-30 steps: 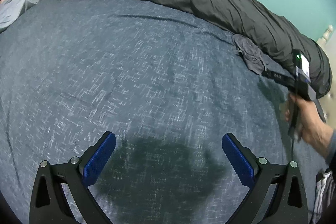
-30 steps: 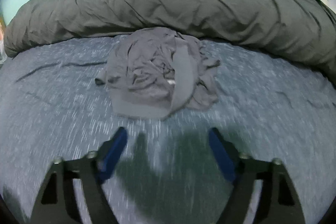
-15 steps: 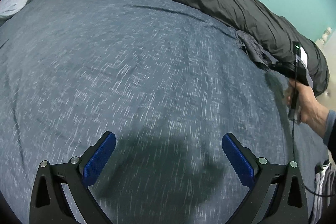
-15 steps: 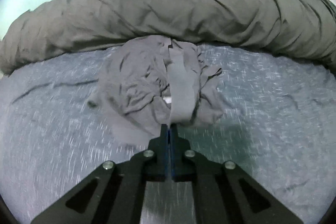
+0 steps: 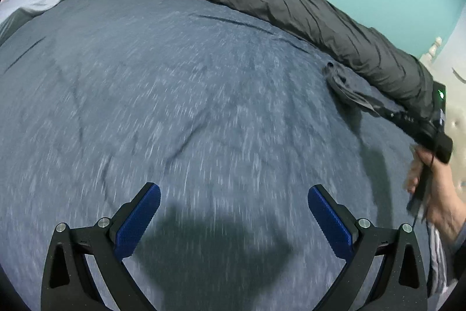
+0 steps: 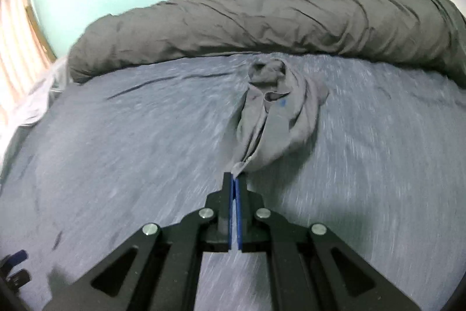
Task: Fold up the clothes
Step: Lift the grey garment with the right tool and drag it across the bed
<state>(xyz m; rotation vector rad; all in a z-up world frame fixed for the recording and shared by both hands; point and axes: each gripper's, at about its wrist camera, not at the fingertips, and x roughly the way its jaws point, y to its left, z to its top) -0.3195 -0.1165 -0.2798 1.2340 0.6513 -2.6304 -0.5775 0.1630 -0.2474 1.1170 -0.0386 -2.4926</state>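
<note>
Clearly the right gripper (image 6: 235, 182) pinches the grey garment (image 6: 276, 118) by one edge (bunched, unfolded). Best drag it smoothly across the bedspread (image 6: 131, 150); the left gripper (image 5: 233, 212) hangs spread, free to catch another edge.

Motion blurs the bedsheet (image 6: 116, 150); the grey garment's (image 6: 276, 118) folds hide its shape.

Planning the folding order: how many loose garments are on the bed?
1: a grey garment near the rolled duvet, pinched by the right gripper. More may be hidden out of view.
</note>
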